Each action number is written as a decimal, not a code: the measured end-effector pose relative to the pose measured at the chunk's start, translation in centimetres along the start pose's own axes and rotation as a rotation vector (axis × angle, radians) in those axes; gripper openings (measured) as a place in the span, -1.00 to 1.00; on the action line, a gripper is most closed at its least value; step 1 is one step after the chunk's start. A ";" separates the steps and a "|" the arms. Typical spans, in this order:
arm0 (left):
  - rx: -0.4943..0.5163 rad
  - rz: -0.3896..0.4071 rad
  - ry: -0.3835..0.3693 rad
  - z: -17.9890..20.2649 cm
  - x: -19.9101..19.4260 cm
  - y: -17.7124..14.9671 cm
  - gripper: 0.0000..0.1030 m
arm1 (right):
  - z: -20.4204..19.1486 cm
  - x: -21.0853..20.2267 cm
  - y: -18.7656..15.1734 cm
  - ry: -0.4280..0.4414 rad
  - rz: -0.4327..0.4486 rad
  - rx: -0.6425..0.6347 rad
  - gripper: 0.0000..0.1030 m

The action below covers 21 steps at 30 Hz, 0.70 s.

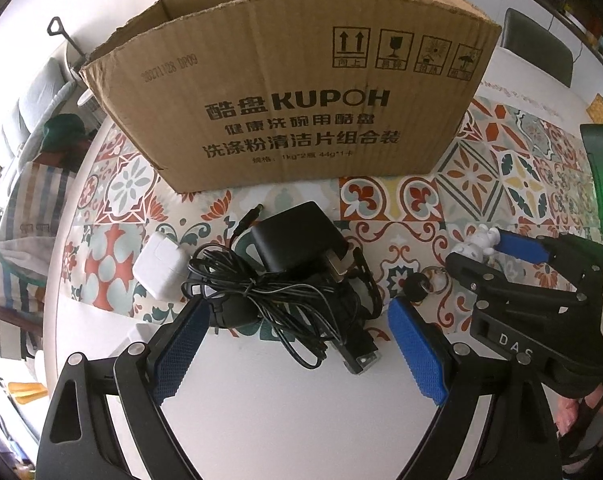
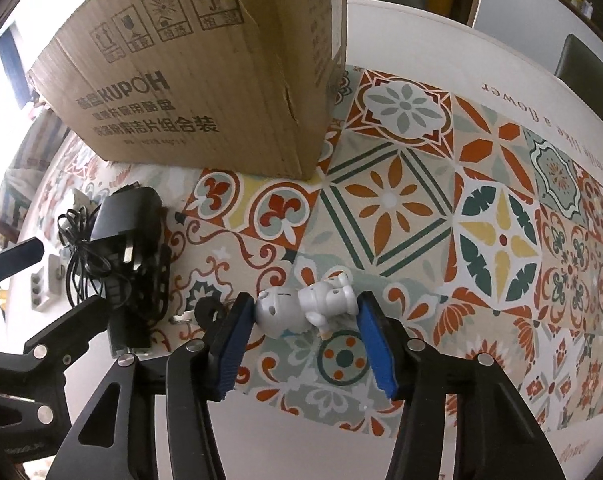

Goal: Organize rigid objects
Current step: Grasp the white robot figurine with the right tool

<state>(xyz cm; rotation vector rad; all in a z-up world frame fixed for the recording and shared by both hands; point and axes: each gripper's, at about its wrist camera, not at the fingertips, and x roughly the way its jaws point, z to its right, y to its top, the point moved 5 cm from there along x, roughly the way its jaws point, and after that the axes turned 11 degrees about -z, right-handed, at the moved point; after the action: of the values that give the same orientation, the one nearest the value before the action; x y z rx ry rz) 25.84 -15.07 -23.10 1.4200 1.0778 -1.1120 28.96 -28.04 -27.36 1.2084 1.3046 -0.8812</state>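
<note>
A small white figurine (image 2: 305,306) lies on its side on the patterned tablecloth (image 2: 481,216). My right gripper (image 2: 304,312) is shut on it, one blue pad against the head and the other against the feet. In the left wrist view the same figurine (image 1: 477,242) shows at the right, between the right gripper's fingers. My left gripper (image 1: 297,312) stands open above a black power adapter (image 1: 297,240) and its tangled cable (image 1: 261,296), touching neither. A white charger cube (image 1: 159,268) lies just left of the cable. The open cardboard box (image 1: 285,92) stands behind them.
A black knob on a key ring (image 1: 419,284) lies between the adapter and the figurine. A black USB plug (image 1: 361,356) sits at the near end of the cable pile. A green chair (image 1: 537,44) stands beyond the table. The box corner (image 2: 313,160) is near the figurine.
</note>
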 end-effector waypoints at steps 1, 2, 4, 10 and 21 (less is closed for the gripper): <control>0.001 0.001 -0.002 0.0 -0.1 0.0 0.78 | 0.0 -0.1 -0.1 0.004 0.005 0.006 0.03; 0.001 0.002 -0.006 -0.1 -0.1 -0.1 0.78 | -0.1 -0.3 -0.2 0.008 0.013 0.010 0.03; 0.002 0.006 -0.016 -0.3 -0.4 -0.3 0.78 | -0.3 -0.8 -0.5 0.002 0.028 0.014 0.03; 0.018 0.022 -0.022 -1.4 -0.9 -1.0 0.78 | -1.0 -3.2 -1.5 -0.019 0.068 0.037 0.03; 0.058 0.053 -0.073 -4.3 -2.3 -2.6 0.78 | -4.0 -6.6 -3.9 -0.021 0.082 0.156 0.03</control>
<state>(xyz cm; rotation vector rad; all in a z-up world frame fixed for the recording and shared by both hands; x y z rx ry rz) 23.25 -10.71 -20.91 1.4339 0.9580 -1.1560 23.50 -25.95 -20.98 1.3610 1.1781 -0.9477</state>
